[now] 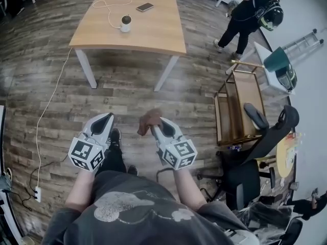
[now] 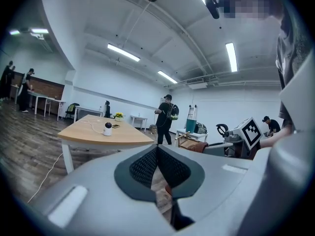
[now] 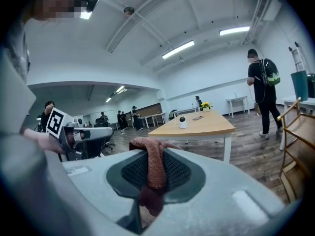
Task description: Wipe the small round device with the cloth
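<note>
The small round device [image 1: 125, 23] is a white body with a dark top, standing on a wooden table [image 1: 153, 32] well ahead of me; it also shows in the left gripper view [image 2: 108, 129] and the right gripper view [image 3: 182, 122]. My right gripper [image 1: 154, 125] is shut on a reddish-brown cloth [image 1: 149, 120], which drapes over the pads [image 3: 153, 168]. My left gripper [image 1: 106, 120] is shut with nothing between its pads [image 2: 156, 167]. Both grippers hang over the floor, far short of the table.
A phone [image 1: 145, 6] and a white cable [image 1: 108, 5] lie on the table. A wooden cart [image 1: 239, 108] and a black office chair [image 1: 255, 160] stand to my right. A person [image 1: 248, 14] walks at the far right. A cable [image 1: 48, 106] runs along the floor at left.
</note>
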### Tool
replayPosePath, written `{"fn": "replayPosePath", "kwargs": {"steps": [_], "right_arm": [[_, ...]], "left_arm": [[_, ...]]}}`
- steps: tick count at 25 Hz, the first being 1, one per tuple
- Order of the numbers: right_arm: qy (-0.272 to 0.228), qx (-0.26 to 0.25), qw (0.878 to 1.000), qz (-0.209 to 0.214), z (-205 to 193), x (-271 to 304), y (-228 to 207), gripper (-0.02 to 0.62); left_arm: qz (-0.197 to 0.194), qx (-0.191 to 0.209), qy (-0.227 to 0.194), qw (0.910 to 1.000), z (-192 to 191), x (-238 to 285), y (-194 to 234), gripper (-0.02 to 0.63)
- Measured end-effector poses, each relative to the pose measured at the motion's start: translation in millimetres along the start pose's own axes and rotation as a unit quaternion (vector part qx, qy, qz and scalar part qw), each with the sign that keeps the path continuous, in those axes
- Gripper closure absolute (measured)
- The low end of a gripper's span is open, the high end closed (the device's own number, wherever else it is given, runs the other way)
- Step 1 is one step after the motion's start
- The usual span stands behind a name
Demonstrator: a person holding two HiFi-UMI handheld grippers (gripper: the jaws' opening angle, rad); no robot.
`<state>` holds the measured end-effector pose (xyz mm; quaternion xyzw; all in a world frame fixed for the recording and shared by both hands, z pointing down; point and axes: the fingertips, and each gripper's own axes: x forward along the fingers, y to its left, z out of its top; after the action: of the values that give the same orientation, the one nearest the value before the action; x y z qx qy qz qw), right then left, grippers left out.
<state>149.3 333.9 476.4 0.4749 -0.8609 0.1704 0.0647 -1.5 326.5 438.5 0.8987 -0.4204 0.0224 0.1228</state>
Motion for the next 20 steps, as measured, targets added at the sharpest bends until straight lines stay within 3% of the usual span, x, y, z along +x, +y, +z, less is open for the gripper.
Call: {"fn": "replayPosePath", "kwargs": {"steps": [20], "right_arm": [[0.007, 0.008, 0.999, -0.036, 79.4, 199.8, -59.6, 0.543]], "left_arm": [[-0.025, -0.02, 0.015, 0.9994, 48.4, 125.6, 178.3, 0.589]]}}
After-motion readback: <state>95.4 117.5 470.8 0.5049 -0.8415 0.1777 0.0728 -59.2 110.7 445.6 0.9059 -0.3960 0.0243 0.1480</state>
